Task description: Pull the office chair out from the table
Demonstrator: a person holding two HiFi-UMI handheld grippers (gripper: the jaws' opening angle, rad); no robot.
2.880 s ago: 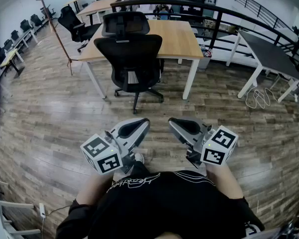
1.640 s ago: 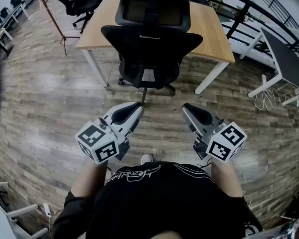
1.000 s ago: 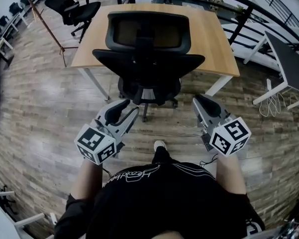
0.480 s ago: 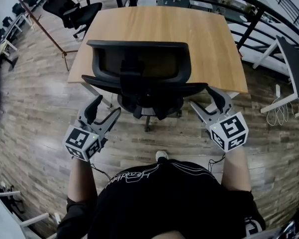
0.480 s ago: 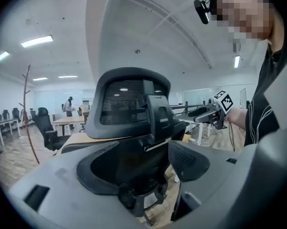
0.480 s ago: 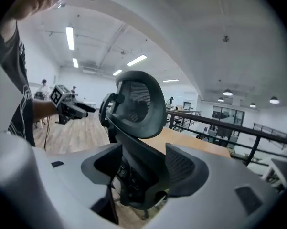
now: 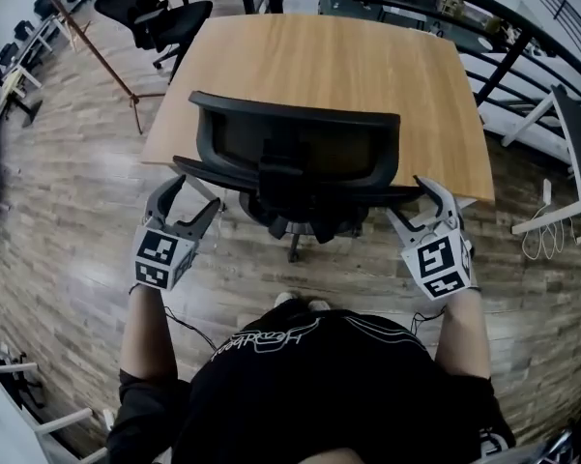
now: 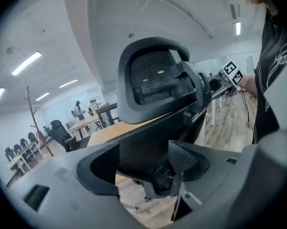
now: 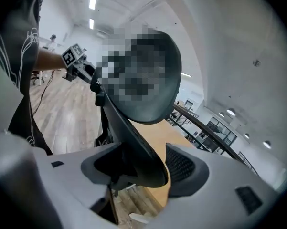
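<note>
Mostly black office chair (image 7: 300, 177), mesh headrest (image 8: 155, 80) (backed against wooden table (image 7: 338, 56)).

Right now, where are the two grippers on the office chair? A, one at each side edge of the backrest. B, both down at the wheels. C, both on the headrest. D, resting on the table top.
A: the left gripper and right gripper flank the backrest of the office chair; their jaws have just been opening, and each pair straddles one side edge unclamped.
</note>
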